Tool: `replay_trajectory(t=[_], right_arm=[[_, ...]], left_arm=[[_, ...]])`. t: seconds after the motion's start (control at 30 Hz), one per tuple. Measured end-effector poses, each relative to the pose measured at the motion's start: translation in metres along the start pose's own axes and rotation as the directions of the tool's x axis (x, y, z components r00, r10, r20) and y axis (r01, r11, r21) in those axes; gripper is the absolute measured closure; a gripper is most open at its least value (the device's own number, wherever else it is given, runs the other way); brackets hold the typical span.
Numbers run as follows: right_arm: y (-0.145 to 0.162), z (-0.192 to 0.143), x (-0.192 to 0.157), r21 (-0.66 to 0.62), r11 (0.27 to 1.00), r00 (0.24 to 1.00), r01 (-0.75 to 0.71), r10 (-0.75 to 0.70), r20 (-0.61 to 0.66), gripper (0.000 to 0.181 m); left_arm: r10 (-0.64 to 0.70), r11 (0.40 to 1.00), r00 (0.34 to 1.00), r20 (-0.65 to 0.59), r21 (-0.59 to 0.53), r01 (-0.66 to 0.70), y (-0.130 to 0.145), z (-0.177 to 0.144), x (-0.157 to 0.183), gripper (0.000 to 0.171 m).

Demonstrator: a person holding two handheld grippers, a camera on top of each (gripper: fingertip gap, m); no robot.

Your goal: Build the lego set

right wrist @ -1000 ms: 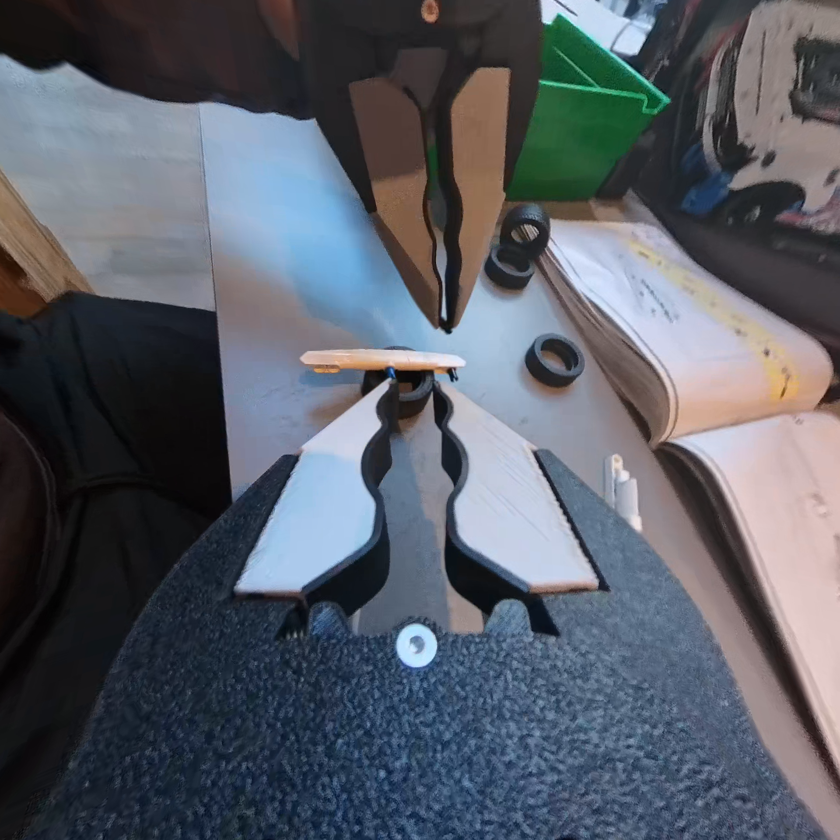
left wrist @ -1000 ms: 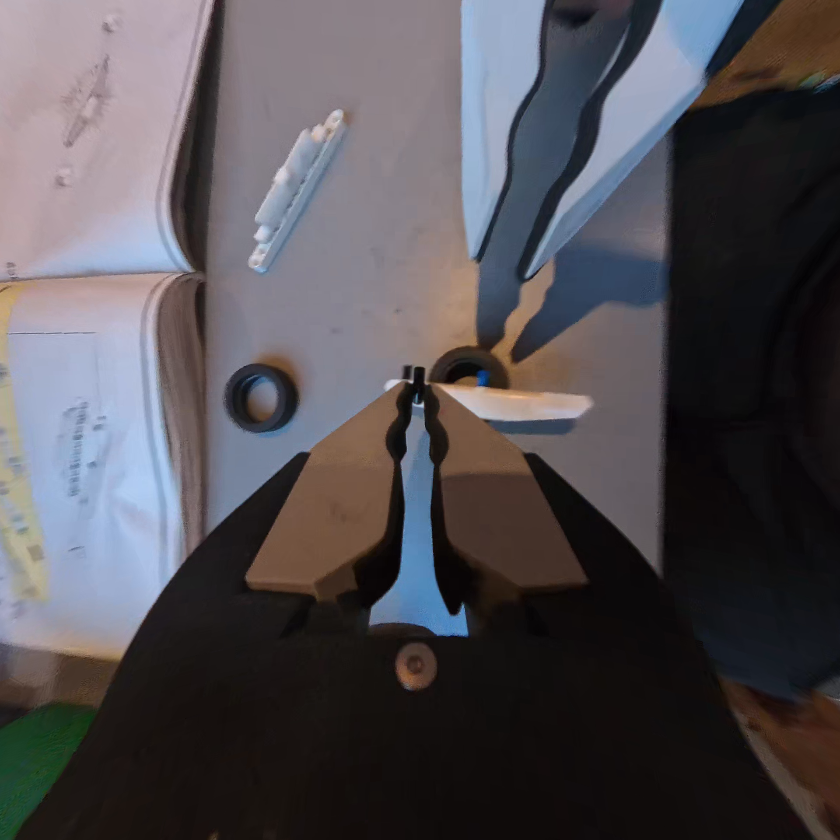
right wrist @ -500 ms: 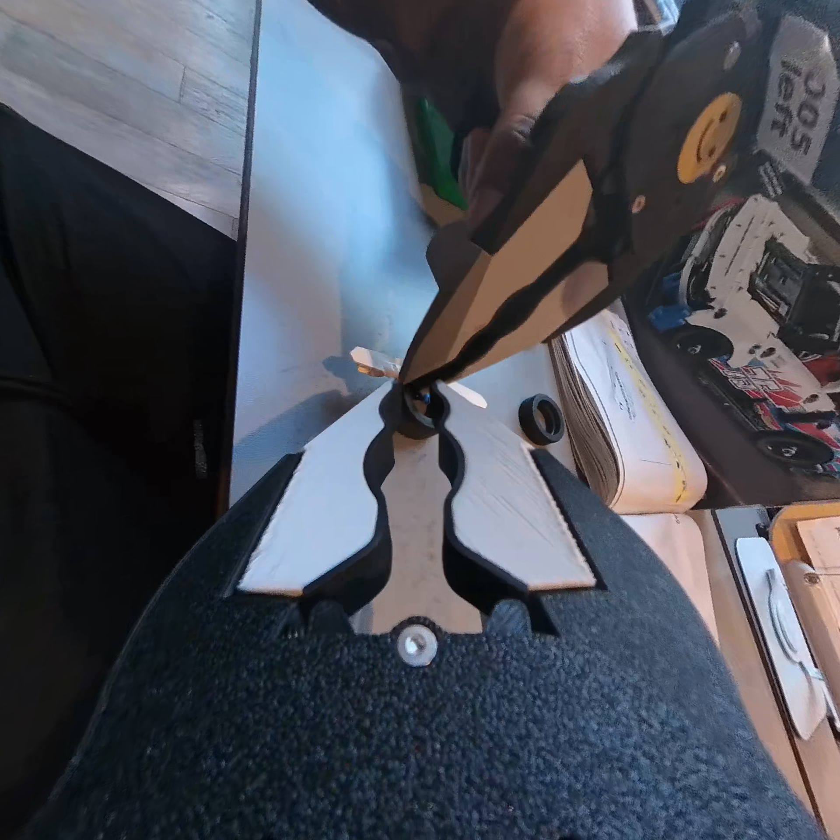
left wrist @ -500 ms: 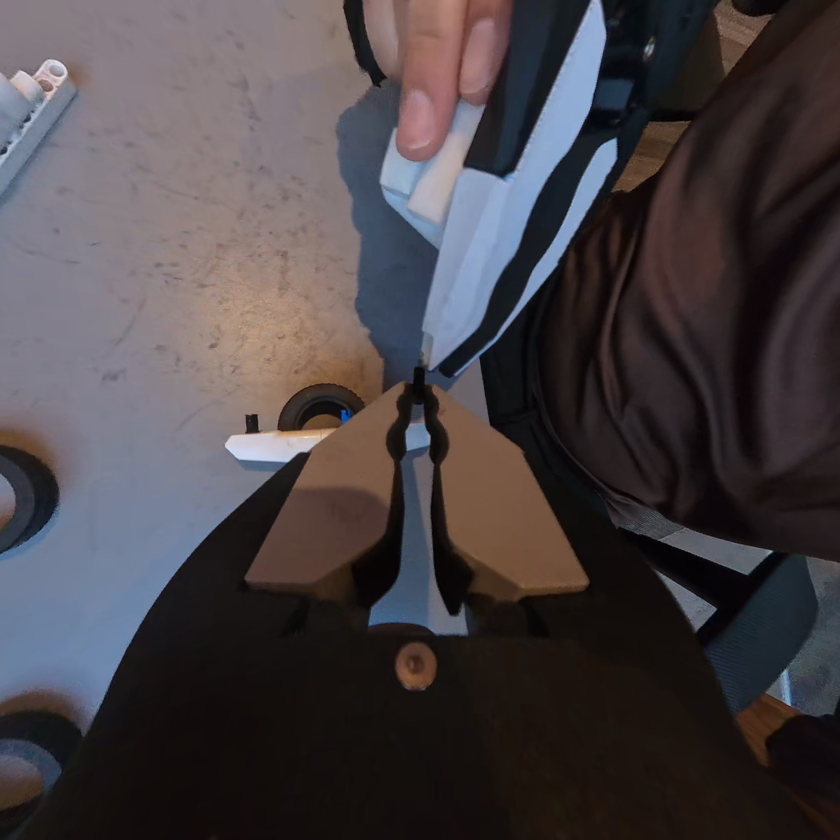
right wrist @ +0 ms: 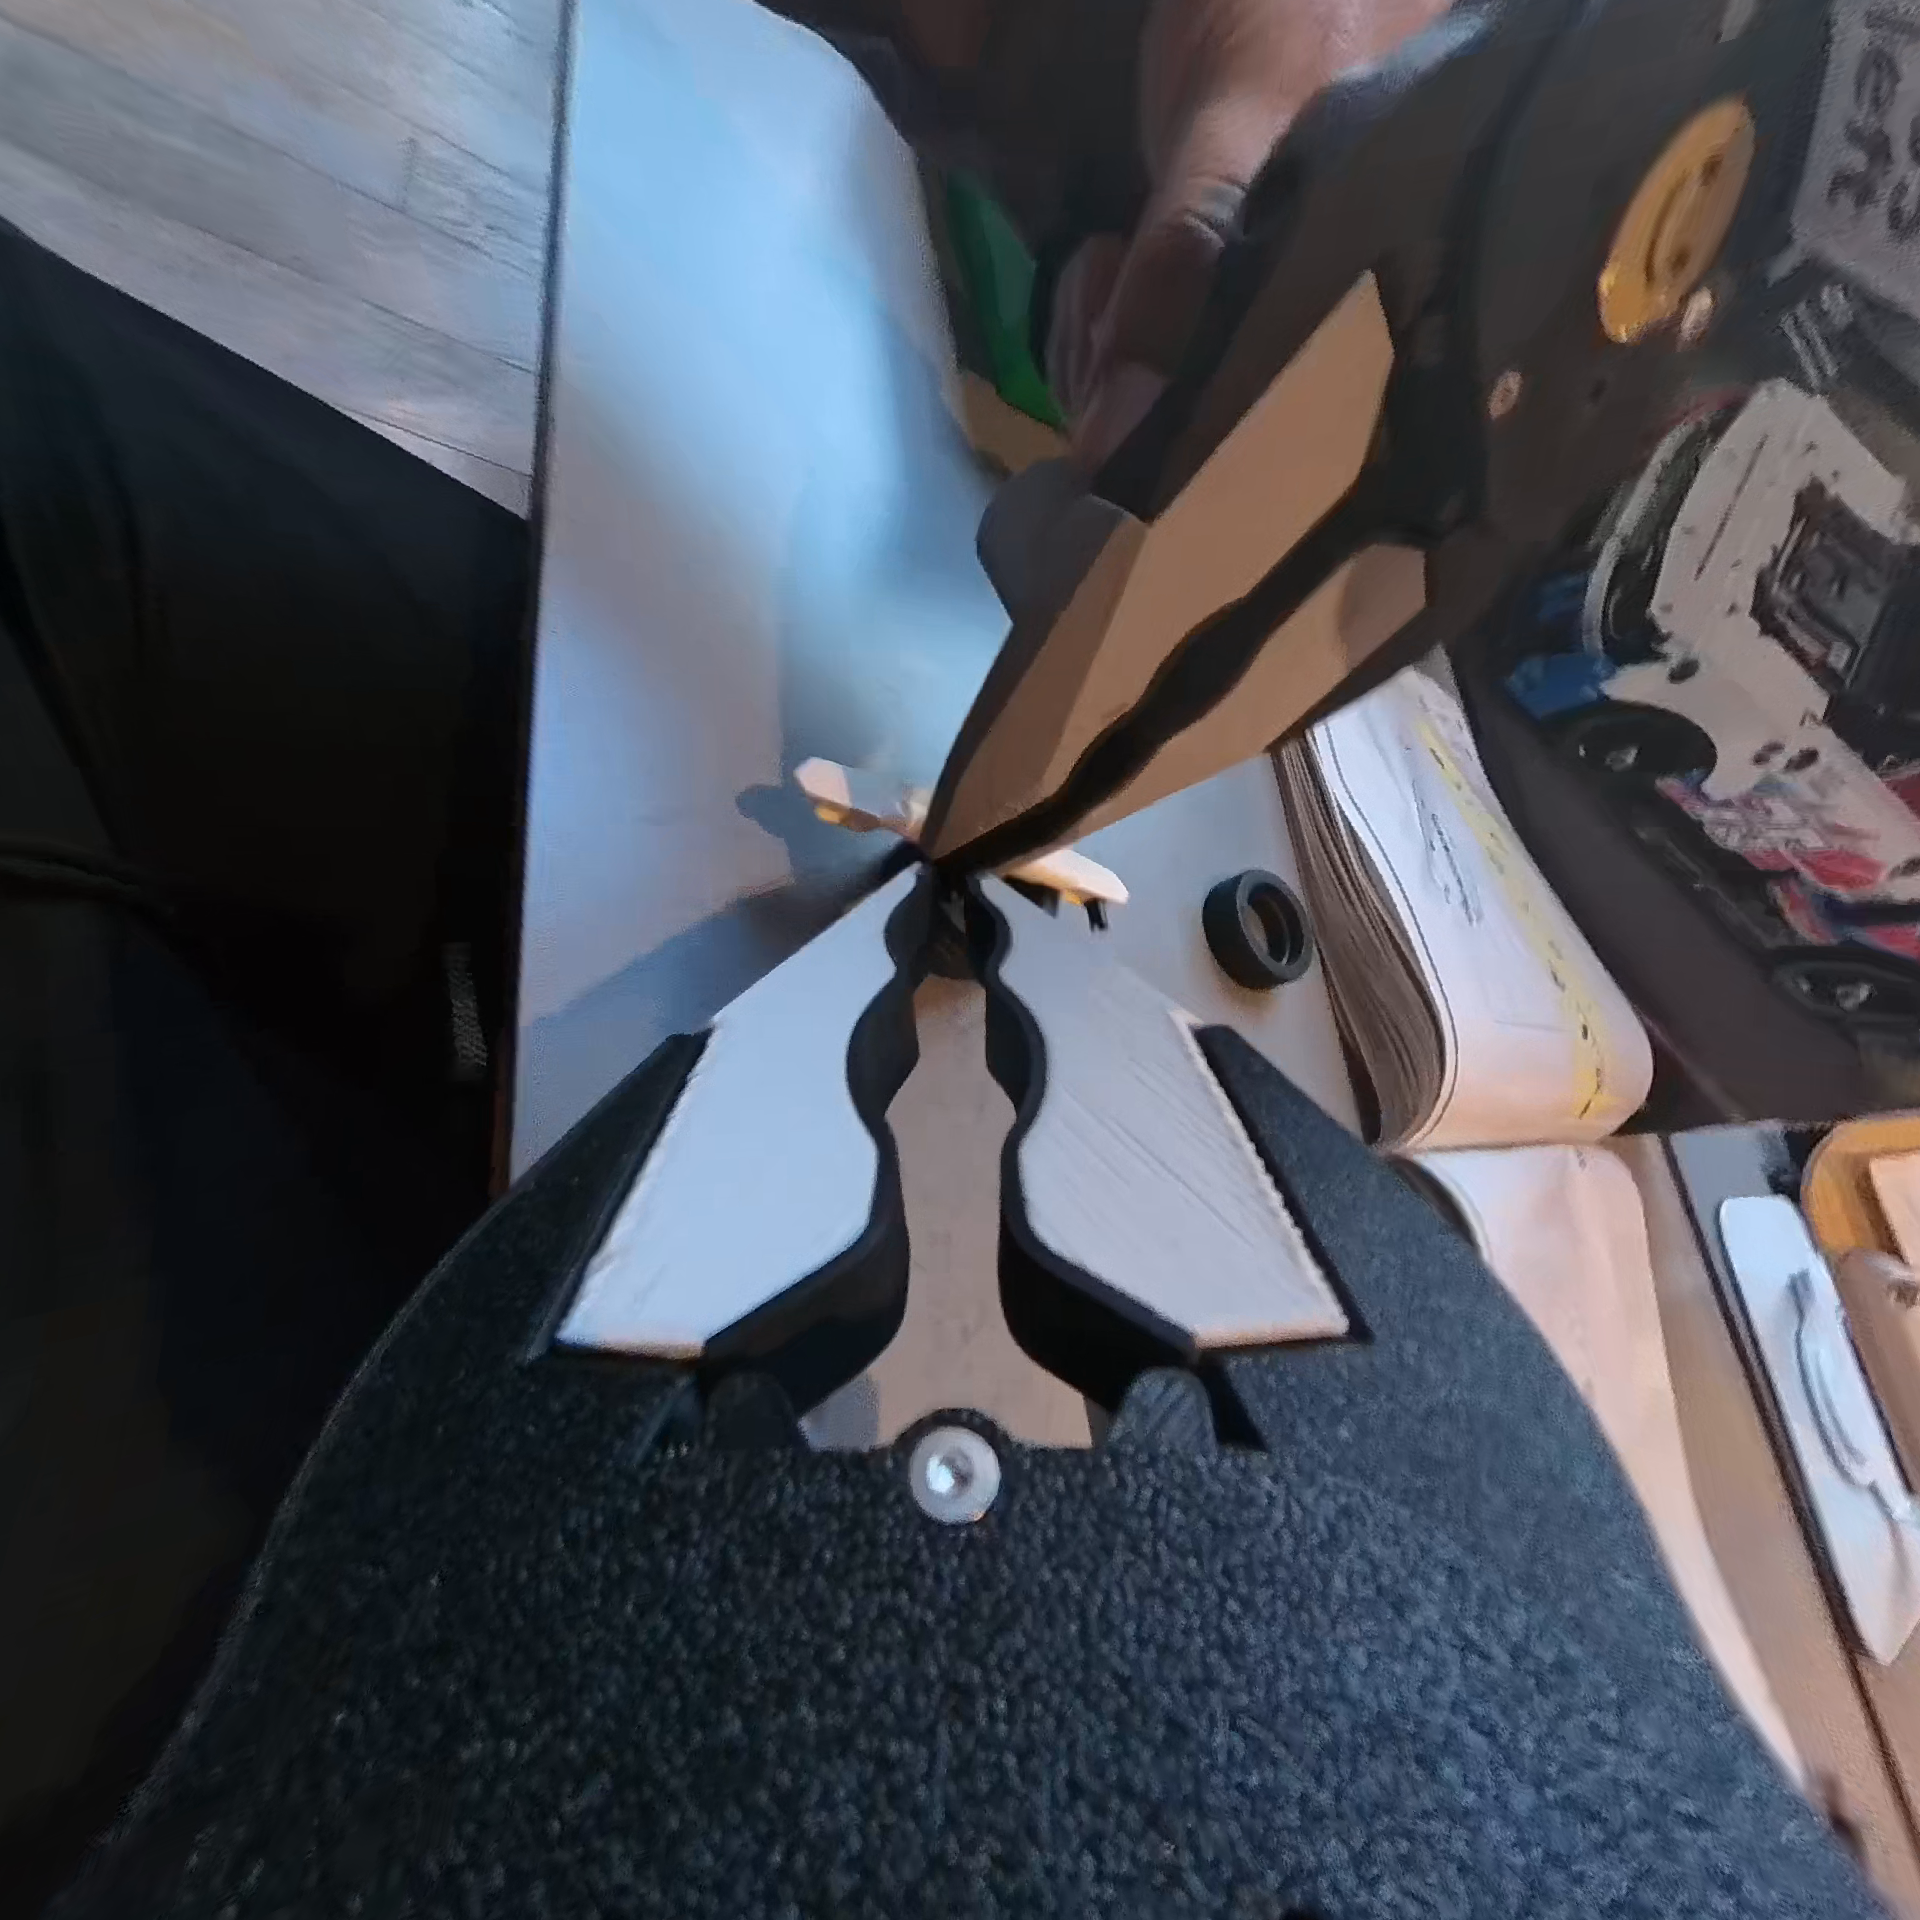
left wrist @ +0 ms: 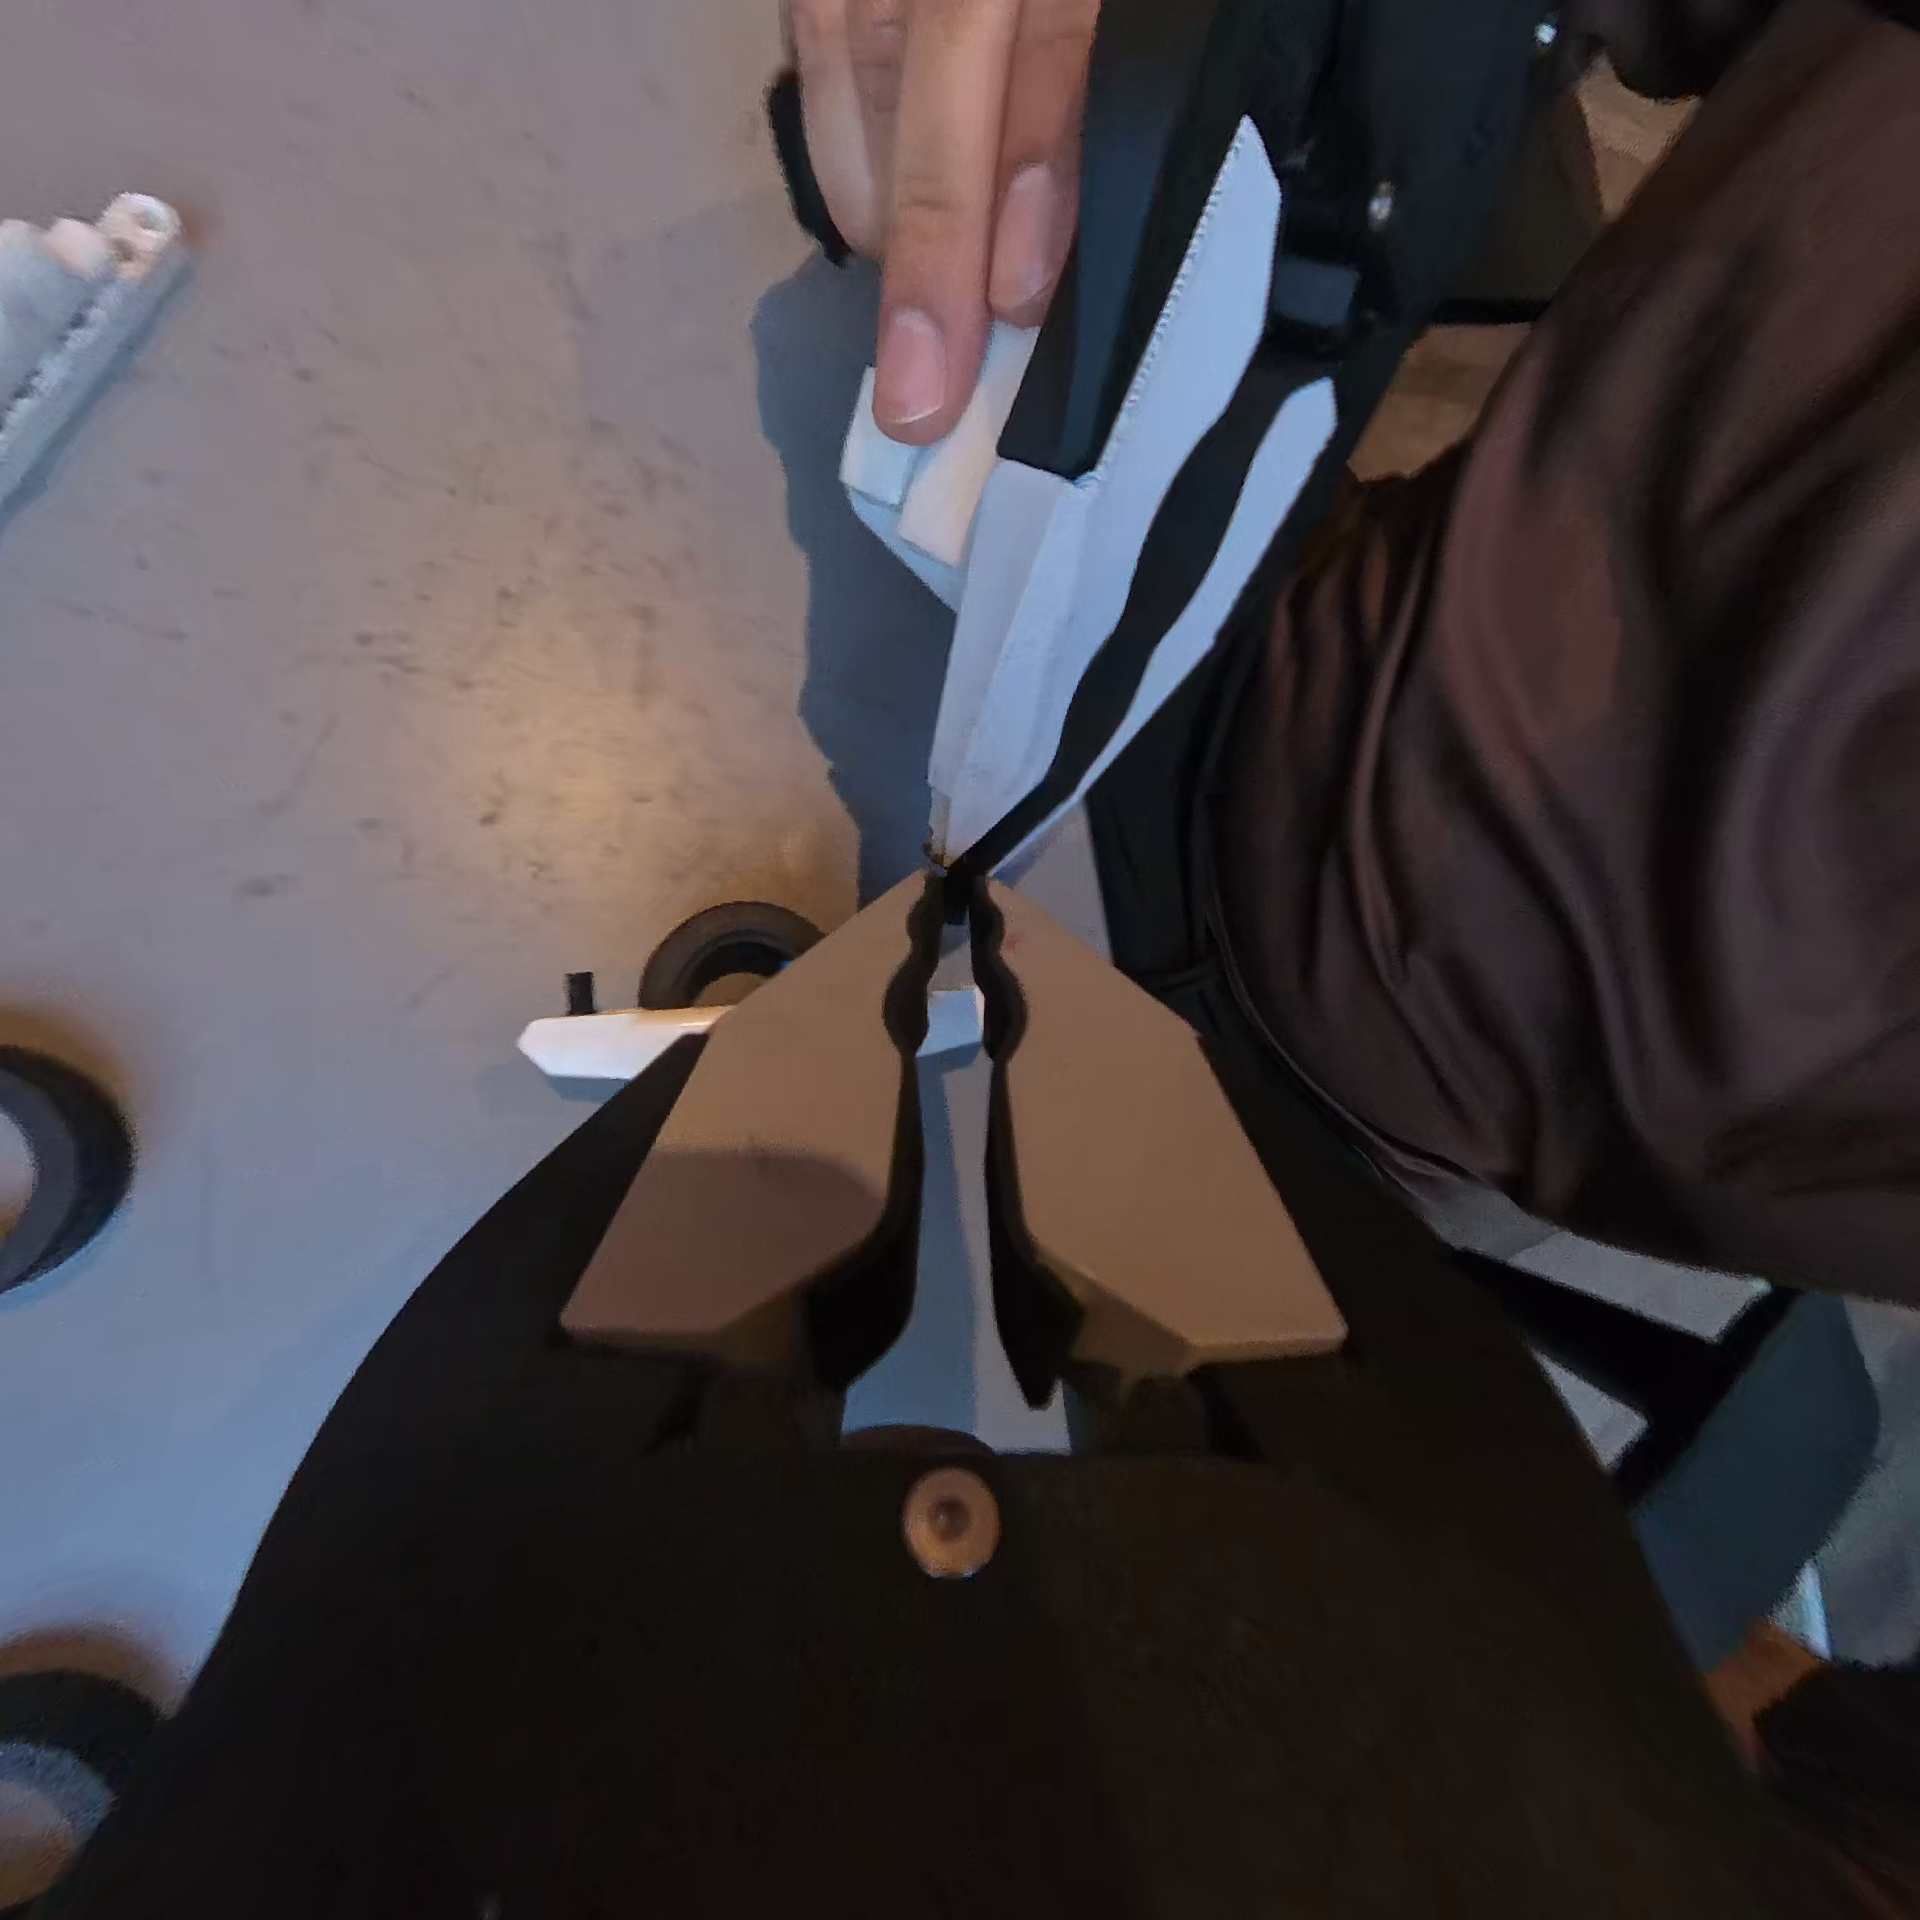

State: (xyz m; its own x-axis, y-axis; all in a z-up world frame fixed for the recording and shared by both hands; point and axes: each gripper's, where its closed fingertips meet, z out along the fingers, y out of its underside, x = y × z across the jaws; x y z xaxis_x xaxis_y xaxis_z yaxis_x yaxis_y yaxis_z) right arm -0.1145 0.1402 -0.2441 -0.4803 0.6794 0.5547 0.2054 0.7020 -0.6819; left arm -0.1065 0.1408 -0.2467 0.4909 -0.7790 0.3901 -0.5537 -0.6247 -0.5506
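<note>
My left gripper [left wrist: 948,896] has tan fingers and is shut on a small black pin [left wrist: 951,912]. My right gripper [right wrist: 943,899] has white fingers; it meets the left one tip to tip and looks closed on the same pin [right wrist: 951,916]. In the left wrist view the right gripper [left wrist: 943,847] comes down from above. In the right wrist view the left gripper [right wrist: 930,857] comes in from the upper right. Just below the tips, a white lego panel [left wrist: 613,1039] rests on a black tyre [left wrist: 717,935] on the grey table. The panel also shows in the right wrist view [right wrist: 1070,868].
A loose black tyre [right wrist: 1252,930] lies beside an open instruction book [right wrist: 1475,935]. Another tyre [left wrist: 62,1164] and a white beam assembly [left wrist: 83,281] lie to the left. A hand [left wrist: 935,208] and a brown sleeve [left wrist: 1558,727] are close. The table edge [right wrist: 540,623] runs on the left. Left and right tips are no more than a few centimetres apart.
The left gripper has swung over the panel with the pin. The right gripper has come up tip to tip with it and narrowed its fingers onto the pin.
</note>
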Motion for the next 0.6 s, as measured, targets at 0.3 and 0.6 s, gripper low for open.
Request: replay_trajectory(t=[0.3,0.6], right_arm=[[0.021,0.001,0.028,-0.037,0.939,0.94,-0.341,0.34,-0.018,0.176],[0.028,0.001,0.03,-0.042,0.89,0.891,-0.454,0.454,0.009,0.177]], left_arm=[[0.101,0.989,0.836,0.539,0.039,-0.144,-0.008,-0.031,-0.037,0.152],[0.196,0.965,0.651,0.733,-0.025,-0.261,-0.003,-0.024,-0.029,0.151]])
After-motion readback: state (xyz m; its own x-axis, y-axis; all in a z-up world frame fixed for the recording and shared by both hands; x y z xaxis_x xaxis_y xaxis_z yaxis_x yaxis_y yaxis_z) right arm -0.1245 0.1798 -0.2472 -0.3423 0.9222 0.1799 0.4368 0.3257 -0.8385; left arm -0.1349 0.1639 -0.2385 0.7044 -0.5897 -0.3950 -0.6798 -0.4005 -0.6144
